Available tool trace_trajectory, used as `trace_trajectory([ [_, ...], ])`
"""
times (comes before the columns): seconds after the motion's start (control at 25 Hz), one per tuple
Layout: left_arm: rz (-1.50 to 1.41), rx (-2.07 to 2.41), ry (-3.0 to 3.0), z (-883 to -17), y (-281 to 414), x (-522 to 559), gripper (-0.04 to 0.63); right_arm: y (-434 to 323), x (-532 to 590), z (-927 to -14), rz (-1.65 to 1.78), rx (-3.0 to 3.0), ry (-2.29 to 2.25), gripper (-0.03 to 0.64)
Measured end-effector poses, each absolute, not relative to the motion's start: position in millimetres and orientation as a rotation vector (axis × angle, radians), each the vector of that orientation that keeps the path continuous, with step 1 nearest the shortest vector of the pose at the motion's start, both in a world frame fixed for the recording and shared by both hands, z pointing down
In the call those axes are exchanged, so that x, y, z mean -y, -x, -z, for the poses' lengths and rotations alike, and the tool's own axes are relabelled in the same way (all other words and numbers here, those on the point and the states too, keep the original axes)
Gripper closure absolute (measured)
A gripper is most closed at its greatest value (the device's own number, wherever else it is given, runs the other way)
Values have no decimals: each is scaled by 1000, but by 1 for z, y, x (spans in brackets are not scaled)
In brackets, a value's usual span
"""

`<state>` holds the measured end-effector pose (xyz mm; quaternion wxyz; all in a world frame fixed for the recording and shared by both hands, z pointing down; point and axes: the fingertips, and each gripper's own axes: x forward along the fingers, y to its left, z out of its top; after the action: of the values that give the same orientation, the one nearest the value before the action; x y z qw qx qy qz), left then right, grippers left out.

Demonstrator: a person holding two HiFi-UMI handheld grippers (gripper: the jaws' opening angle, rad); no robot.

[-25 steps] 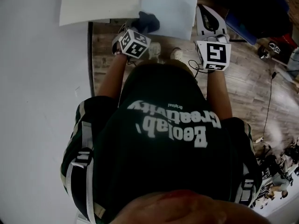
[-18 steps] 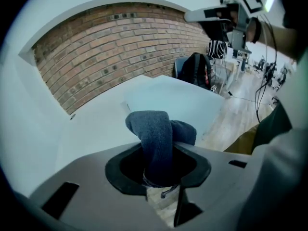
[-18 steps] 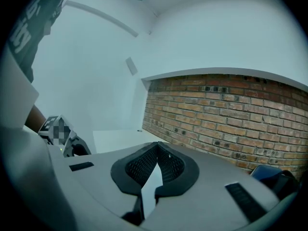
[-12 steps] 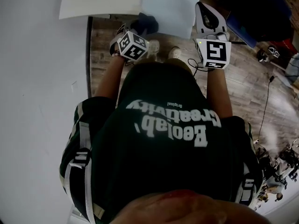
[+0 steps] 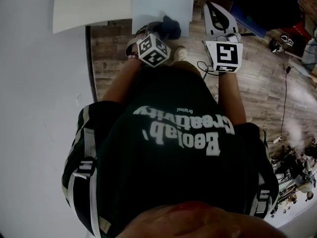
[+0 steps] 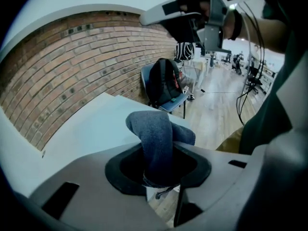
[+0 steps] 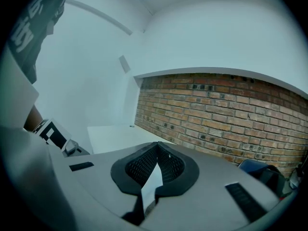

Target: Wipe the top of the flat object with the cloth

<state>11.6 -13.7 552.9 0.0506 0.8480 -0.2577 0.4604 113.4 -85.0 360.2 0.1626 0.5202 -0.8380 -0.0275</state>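
A dark blue cloth [image 6: 157,137] sticks up from between the jaws of my left gripper [image 6: 161,174], which is shut on it. In the head view the cloth [image 5: 167,27] lies at the near edge of a pale flat sheet [image 5: 161,1], just beyond the left gripper's marker cube [image 5: 153,51]. The same flat surface [image 6: 91,129] spreads out ahead in the left gripper view. My right gripper [image 5: 212,9] hangs to the right of the sheet, above the wooden floor. Its jaws meet at the tips [image 7: 156,147], with nothing between them.
A cream table top [image 5: 91,6] adjoins the sheet on the left, along a white wall [image 5: 34,108]. A brick wall [image 7: 226,114] runs behind. A chair with a black backpack [image 6: 166,83] stands past the table's far end. Cables [image 5: 285,108] lie on the floor at right.
My left gripper has moved to the right with the cloth, which now lies at the sheet's near edge. The right gripper has hardly moved.
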Motion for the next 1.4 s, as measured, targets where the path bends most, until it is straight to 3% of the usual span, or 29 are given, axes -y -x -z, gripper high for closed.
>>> trace_trajectory([
  [0.28, -1429, 664, -2672, -554, -69, 7, 469, -146, 74, -362, 70, 2370, -1523, 621],
  [0.88, -1392, 885, -2575, -545, -74, 81, 469, -179, 86, -373, 29, 2405, -1520, 621],
  [1.4, -1330, 960, -2616, -536, -85, 190, 469, -156, 125, -386, -32, 2360, -1526, 621],
])
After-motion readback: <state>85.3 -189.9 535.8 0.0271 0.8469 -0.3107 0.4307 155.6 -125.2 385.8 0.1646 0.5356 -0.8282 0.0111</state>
